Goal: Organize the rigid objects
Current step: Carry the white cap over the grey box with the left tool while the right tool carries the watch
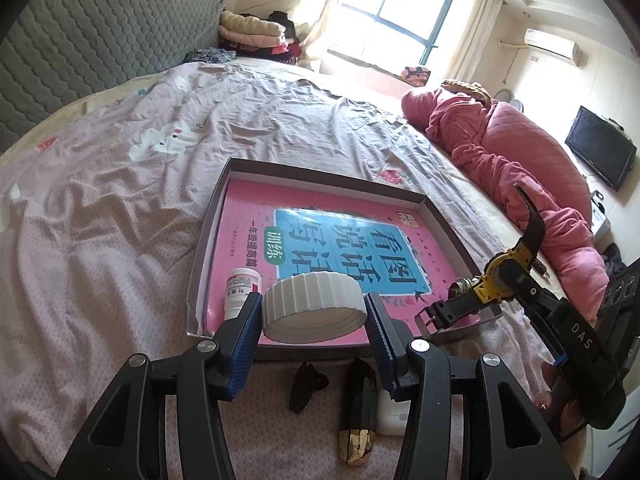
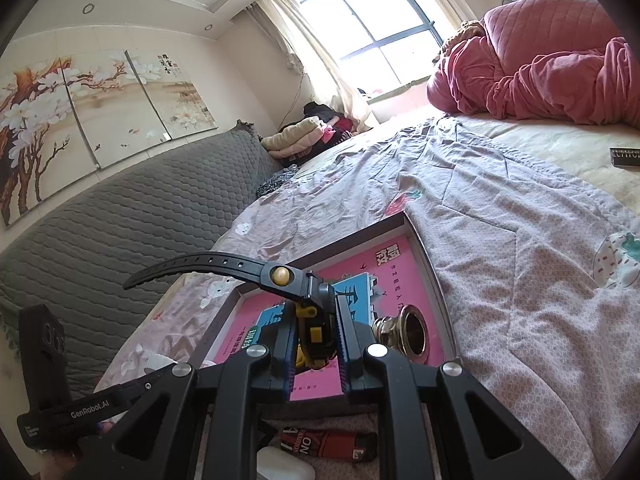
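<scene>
Lower centre of the frame, the left gripper (image 1: 314, 312) pinches a white ribbed lid (image 1: 314, 304) above the shallow box (image 1: 320, 172); the right gripper (image 2: 314, 344) is clamped on a black-and-yellow watch (image 2: 312, 320). A small pill bottle (image 1: 242, 286) and brass fitting (image 2: 404, 330) already lie inside; a lighter (image 2: 332, 444) and dark bits near the bottom edge are left to do

Each gripper was made of thick black plastic arms with round silver screws at the joints. The left gripper (image 1: 314, 314) had blue ridged pads (image 1: 245, 350) on its fingers. The right gripper (image 2: 316, 338) had them too, and white letters, "DAS", on its black side.
</scene>
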Motion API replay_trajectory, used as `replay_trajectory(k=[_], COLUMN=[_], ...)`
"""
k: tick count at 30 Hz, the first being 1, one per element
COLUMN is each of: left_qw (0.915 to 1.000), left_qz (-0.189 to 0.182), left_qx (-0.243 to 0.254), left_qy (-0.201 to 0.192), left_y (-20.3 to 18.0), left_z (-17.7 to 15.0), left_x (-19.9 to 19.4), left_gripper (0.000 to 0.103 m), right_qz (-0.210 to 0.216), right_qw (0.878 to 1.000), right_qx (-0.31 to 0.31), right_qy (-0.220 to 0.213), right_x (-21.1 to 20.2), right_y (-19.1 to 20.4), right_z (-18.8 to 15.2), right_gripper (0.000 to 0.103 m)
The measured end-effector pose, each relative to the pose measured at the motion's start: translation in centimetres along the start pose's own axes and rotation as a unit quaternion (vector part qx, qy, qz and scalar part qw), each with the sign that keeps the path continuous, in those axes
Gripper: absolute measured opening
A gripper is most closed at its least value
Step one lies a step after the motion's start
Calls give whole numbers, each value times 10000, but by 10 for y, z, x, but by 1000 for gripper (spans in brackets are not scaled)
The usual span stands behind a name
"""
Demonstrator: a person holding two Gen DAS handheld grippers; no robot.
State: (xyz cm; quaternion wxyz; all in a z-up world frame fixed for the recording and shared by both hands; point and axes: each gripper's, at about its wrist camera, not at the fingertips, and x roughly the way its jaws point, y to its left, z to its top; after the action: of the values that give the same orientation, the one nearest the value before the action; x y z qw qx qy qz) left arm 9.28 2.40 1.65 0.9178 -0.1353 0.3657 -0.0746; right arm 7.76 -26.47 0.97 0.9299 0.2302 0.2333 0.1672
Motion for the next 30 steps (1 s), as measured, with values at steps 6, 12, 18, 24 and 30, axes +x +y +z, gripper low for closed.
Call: replay_trajectory(k=[6,12,18,24,30], left_qw=[10000,9999,9992,9979,9964], left_qz=[49,79,180,220,288], left_qx=[21,76,10,20,74], left_qy=[66,122,360,606,796], left_y=[-1,0,3,4,2], left_z=[5,10,10,7,6], left_x=[9,17,32,42,50], left_gripper=[52,52,52,52,52], right_qz=[-112,-214,-255,-234,-262], right_qw=[9998,9996,9994,9991,9990], right_qx=[-144,-180,-215,-304,-297], right_qy=[-72,-46,64,152,190], right_x=[4,11,17,22,23], right_y=[2,0,-2,1,-1], right_z=[4,5,1,-2,-3], right_gripper=[17,17,17,17,17])
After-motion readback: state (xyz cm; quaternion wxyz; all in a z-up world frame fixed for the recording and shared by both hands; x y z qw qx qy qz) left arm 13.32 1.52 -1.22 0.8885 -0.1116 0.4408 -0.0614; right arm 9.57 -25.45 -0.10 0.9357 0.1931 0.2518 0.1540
